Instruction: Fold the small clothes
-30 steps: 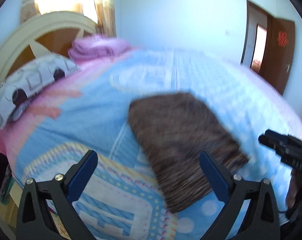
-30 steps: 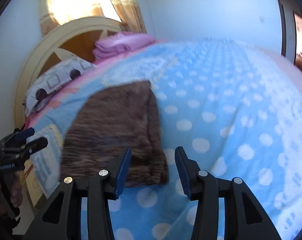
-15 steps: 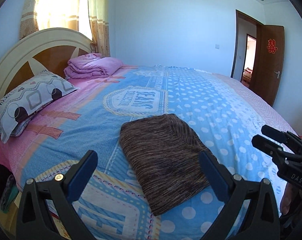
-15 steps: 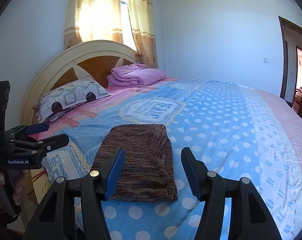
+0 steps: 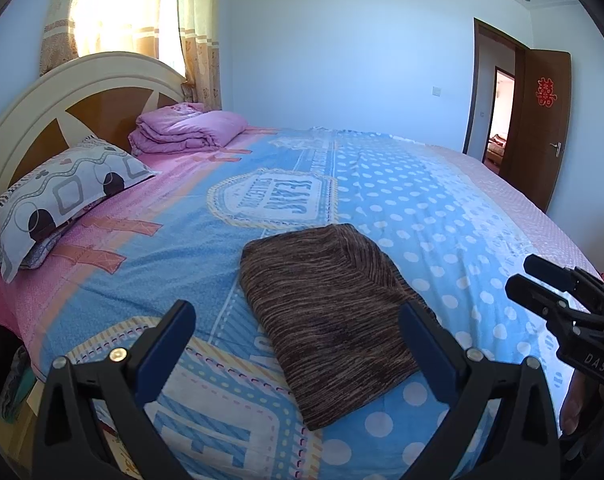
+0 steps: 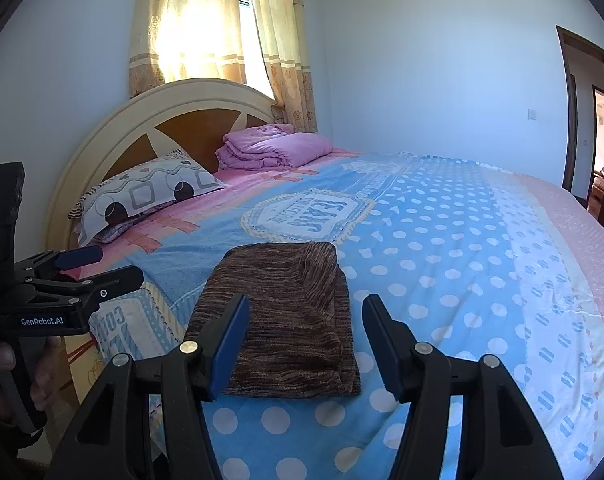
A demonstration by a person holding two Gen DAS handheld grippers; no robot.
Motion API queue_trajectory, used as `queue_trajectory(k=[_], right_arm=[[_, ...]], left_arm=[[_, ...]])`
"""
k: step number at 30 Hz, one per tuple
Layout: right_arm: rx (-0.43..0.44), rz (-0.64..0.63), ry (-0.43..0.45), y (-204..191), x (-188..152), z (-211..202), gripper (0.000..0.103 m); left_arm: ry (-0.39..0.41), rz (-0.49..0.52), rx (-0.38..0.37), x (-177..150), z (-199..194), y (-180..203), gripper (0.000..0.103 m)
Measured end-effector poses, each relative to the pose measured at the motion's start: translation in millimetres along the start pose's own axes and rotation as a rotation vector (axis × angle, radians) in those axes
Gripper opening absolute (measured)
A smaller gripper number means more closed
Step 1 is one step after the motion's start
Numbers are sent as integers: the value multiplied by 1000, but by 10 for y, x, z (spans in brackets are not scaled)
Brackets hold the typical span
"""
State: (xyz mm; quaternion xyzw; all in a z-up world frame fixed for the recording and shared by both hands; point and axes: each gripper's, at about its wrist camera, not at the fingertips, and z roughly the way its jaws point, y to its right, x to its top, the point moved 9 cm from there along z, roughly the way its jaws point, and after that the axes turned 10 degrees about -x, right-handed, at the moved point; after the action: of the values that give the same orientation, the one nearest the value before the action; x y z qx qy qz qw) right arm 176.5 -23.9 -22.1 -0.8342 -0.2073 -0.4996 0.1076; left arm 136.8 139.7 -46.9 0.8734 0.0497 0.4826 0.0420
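Observation:
A brown striped garment point(image 5: 329, 308) point(image 6: 286, 312) lies folded into a flat rectangle on the blue dotted bedspread point(image 5: 421, 208) point(image 6: 453, 264). My left gripper point(image 5: 296, 312) hovers above its near edge, jaws wide open and empty; it also shows side-on as the left gripper point(image 6: 118, 265), held in a hand. My right gripper point(image 6: 306, 306) stands open above the garment's near right corner, with nothing between the pads. It shows again as the right gripper point(image 5: 521, 272) off the garment's right side. Neither gripper touches the cloth.
A patterned pillow point(image 5: 66, 196) and a folded pink quilt point(image 5: 186, 128) lie against the arched headboard point(image 5: 102, 80). A brown door point(image 5: 541, 128) stands open at the far right. Dark items sit on the floor by the bed's left edge point(image 5: 6, 380).
Both grippers rose and drew back from the folded garment, and the blur of a second ago is gone. The right jaws widened slightly. Nothing has shifted over the last half second.

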Motion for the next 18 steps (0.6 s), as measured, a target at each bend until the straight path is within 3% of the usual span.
queue_trajectory(k=[18], right_arm=[[3, 1, -1, -31, -29, -18, 60]], left_arm=[[0, 0, 0, -8, 11, -3, 103]])
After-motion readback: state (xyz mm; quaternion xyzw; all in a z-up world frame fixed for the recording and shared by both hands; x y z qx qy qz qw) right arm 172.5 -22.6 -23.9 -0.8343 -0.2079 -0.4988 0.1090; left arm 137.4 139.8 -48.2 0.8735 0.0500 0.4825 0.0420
